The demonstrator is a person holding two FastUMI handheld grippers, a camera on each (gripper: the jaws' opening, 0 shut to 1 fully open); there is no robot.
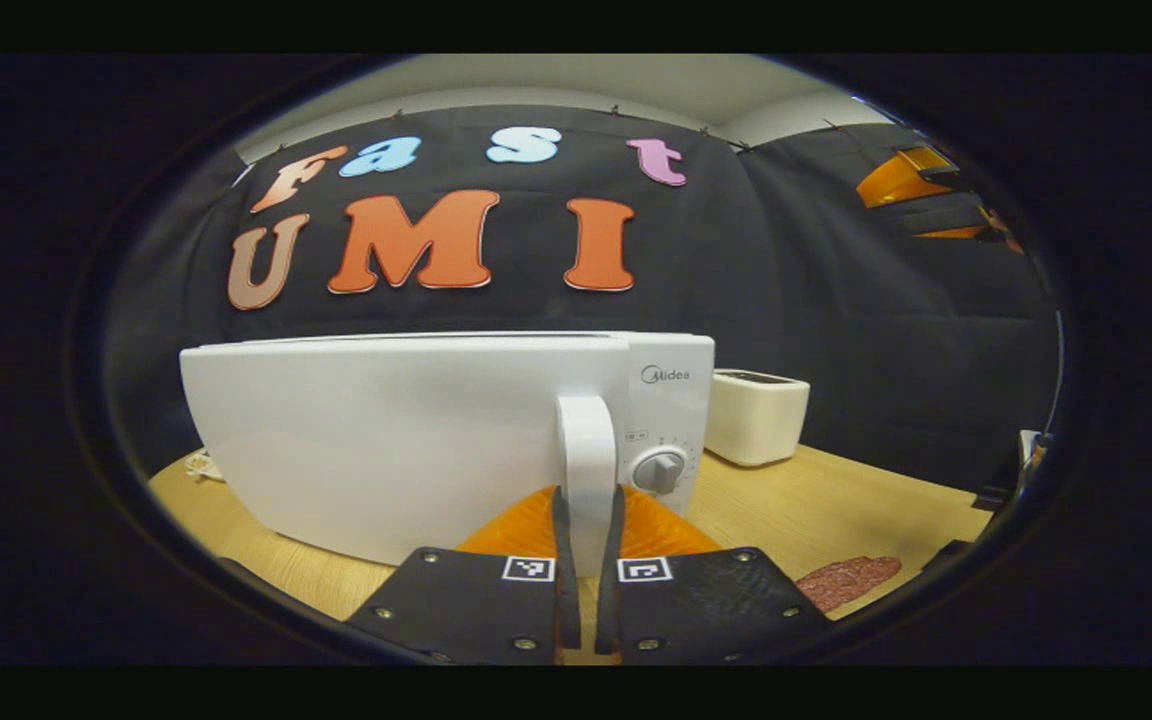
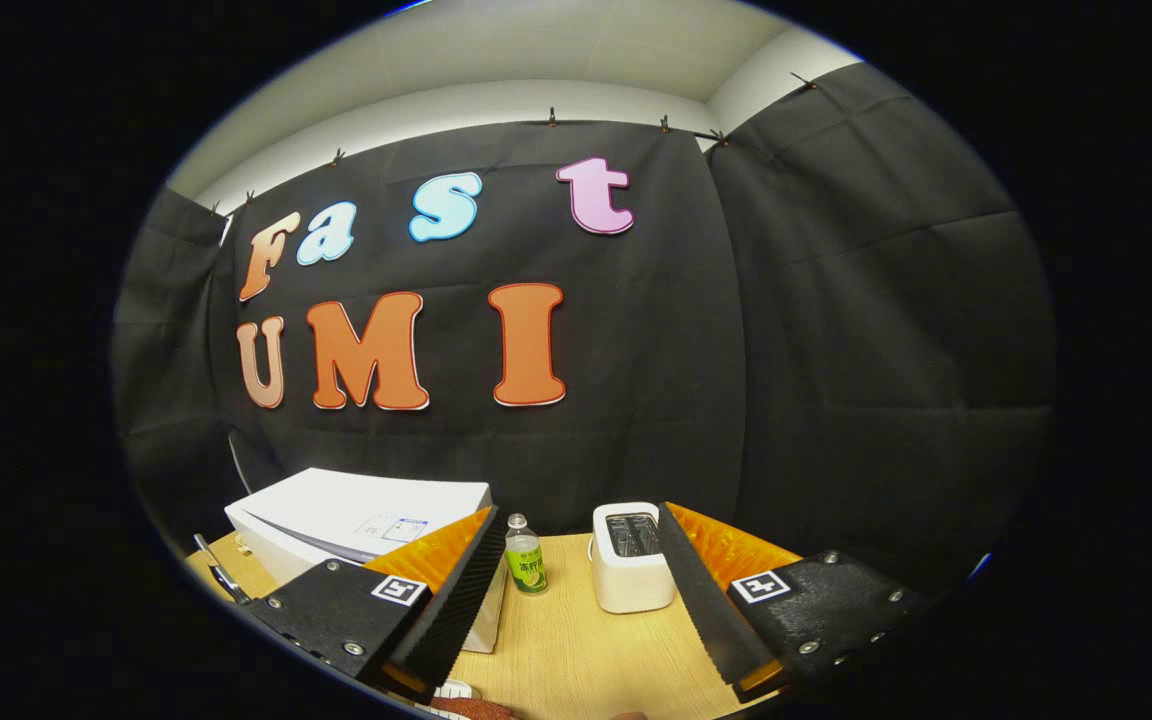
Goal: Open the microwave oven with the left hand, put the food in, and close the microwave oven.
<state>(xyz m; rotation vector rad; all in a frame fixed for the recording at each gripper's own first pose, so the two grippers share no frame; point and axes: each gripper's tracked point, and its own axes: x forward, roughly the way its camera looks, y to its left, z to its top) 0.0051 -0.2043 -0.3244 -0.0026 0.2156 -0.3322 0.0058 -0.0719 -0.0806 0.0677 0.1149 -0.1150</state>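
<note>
We see a white two-slot toaster (image 2: 628, 560) near a small green-labelled plastic bottle (image 2: 525, 555) on the light wooden table (image 2: 576, 650).

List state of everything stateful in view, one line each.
microwave door: closed
door handle: clamped between the left gripper fingers
right gripper: open, empty, above the table
toaster: upright, slots empty
bottle: upright, capped

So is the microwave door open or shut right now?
Shut: the microwave door sits flush with the control panel, and the left gripper is clamped on the door handle.
</note>
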